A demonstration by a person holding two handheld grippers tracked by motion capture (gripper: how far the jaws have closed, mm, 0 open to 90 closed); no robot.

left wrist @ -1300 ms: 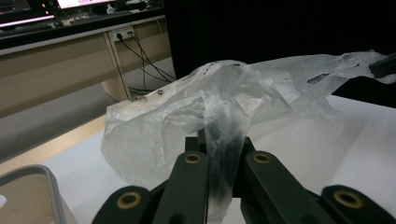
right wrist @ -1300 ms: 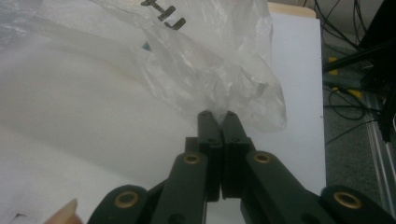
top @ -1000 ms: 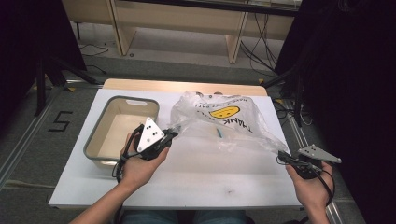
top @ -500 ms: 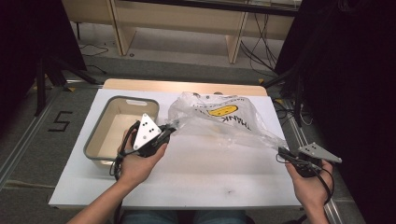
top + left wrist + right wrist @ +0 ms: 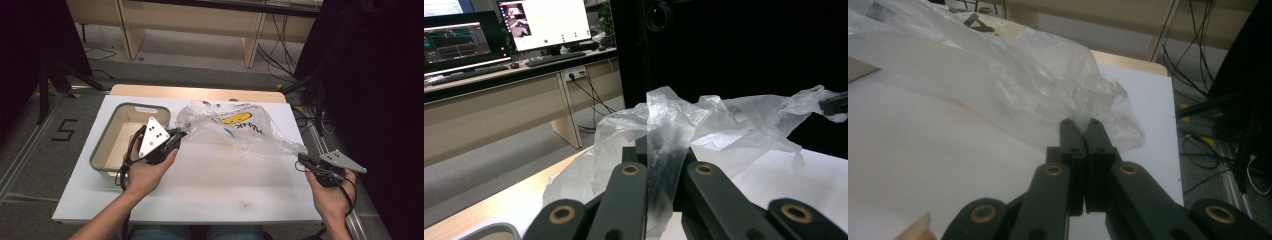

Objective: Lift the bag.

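Observation:
A clear plastic bag [image 5: 240, 131] with a yellow smiley print is stretched across the white table top [image 5: 210, 195] between both hands. My left gripper [image 5: 179, 135] is shut on the bag's left edge, just right of the grey bin; in the left gripper view the film [image 5: 669, 130] rises from between the closed jaws. At the table's right edge my right gripper [image 5: 302, 159] is shut on the bag's right corner. In the right gripper view the bag [image 5: 1013, 75] bunches at the pinched jaw tips [image 5: 1081, 121].
An open grey bin [image 5: 118, 140] with a pale inside stands on the left of the table, beside my left hand. A wooden desk [image 5: 200, 20] stands beyond the table. Cables lie on the floor at the right. Monitors [image 5: 499, 30] sit on a desk in the left gripper view.
My left gripper has edged slightly left and back with the bag's edge. The bag is pulled a little tauter. The right hand stays in place.

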